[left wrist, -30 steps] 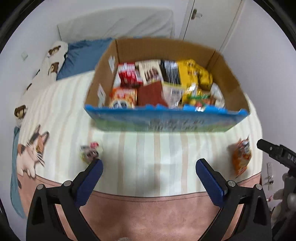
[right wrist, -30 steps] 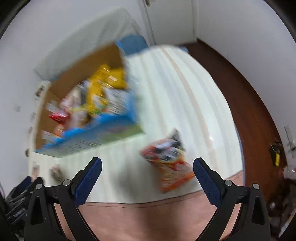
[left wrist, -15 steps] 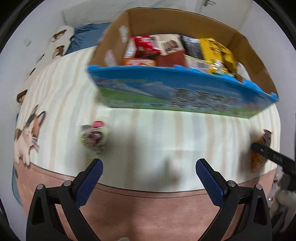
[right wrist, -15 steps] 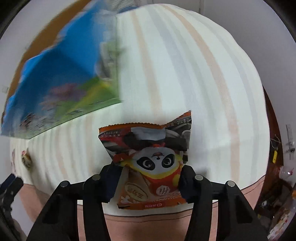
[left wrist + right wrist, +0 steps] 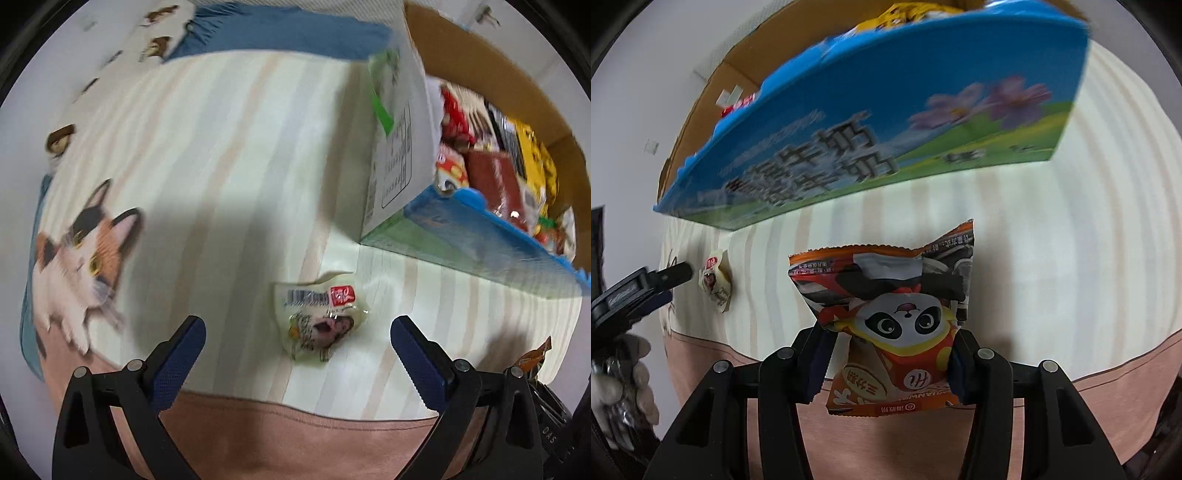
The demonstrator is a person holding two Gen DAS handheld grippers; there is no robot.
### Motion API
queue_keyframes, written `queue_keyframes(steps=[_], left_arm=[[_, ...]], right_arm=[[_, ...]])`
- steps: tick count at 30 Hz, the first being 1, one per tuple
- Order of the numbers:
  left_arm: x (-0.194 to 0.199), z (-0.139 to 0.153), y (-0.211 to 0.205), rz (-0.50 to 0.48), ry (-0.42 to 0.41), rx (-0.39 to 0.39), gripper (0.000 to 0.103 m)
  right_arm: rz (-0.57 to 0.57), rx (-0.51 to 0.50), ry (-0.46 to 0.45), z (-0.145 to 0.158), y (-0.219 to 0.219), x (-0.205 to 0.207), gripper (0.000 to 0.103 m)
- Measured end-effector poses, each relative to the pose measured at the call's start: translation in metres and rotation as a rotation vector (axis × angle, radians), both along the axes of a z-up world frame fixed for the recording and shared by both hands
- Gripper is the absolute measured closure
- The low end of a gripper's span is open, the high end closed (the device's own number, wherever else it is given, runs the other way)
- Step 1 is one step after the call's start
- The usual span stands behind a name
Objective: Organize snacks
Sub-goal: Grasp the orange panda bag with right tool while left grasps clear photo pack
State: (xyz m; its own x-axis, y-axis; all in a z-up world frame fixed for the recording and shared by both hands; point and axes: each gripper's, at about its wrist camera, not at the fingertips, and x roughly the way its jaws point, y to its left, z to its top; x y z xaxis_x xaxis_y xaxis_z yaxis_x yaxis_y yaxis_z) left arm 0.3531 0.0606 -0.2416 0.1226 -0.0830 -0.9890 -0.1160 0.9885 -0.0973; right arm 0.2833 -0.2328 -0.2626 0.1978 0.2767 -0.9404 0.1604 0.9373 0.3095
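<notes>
The left wrist view looks down and forward from close above the near edge of the striped blanket (image 5: 229, 155), with the cardboard box (image 5: 480, 70) at upper right. The right wrist view sits lower and closer, facing the box's blue front wall (image 5: 886, 122). Both share the box, the blanket and the small pale snack packet (image 5: 319, 325) (image 5: 716, 277).

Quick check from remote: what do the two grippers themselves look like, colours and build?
Both match: black triangular cut-out frames with silver screws and dark blue textured pads on the fingers. The left gripper and right gripper show no cables. White "DAS" lettering marks one black body.
</notes>
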Motion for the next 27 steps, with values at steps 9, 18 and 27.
queue_keyframes(steps=[9, 18, 27], left_arm=[[-0.004, -0.035, -0.020, -0.110, 0.045, 0.018, 0.048], [-0.095, -0.031, -0.060, -0.207, 0.079, -0.045, 0.048], [-0.160, -0.060, -0.092, -0.285, 0.128, -0.010, 0.048]], right_arm=[[0.027, -0.022, 0.031, -0.009, 0.027, -0.003, 0.048], [0.085, -0.008, 0.077, -0.009, 0.038, -0.035, 0.048], [0.114, -0.036, 0.173, -0.045, 0.048, -0.083, 0.048]])
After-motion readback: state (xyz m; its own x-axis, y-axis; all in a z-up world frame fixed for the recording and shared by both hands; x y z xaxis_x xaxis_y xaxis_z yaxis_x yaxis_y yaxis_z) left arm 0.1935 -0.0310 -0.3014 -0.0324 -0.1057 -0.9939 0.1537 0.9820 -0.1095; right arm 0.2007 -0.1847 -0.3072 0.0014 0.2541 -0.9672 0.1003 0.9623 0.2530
